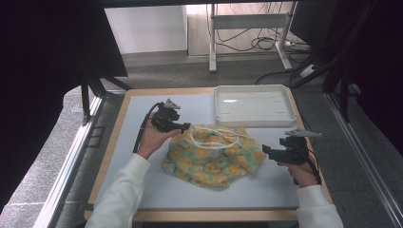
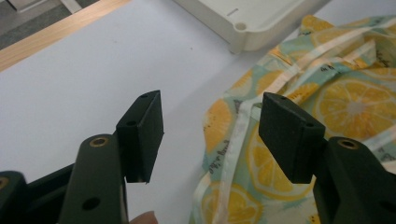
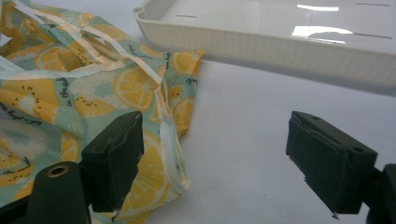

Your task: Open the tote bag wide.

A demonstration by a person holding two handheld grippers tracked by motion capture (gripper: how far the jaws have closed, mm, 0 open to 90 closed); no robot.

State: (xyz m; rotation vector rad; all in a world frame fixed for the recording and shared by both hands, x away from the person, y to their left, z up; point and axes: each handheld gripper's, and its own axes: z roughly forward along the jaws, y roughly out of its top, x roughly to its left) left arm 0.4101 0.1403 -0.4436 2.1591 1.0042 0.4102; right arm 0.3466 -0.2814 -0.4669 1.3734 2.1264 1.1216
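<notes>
Cloth [image 1: 212,156], printed with lemon slices and trimmed with pale ties, lies crumpled near the middle of the tabletop [image 1: 142,190], just in front of the white tray [image 1: 252,105], as I bring both tools in on it from either side. My left gripper [image 1: 183,127] sits at the cloth's upper left edge with its jaws spread wide; in the left gripper view one jaw hangs over bare tabletop and the other over the printed fabric, with a hemmed edge running between them, nothing pinched yet. My right gripper [image 1: 264,151] waits at the cloth's right edge, jaws likewise parted; in the right gripper view the near corner of the fabric lies just by one jaw while the other stands over bare surface. The tray holds nothing that I can see. By my reading, the work is at its very start: the cloth is bunched and unfolded, neither edge is taken, and the gripping, the spreading or folding, and any move toward the tray all remain ahead.
</notes>
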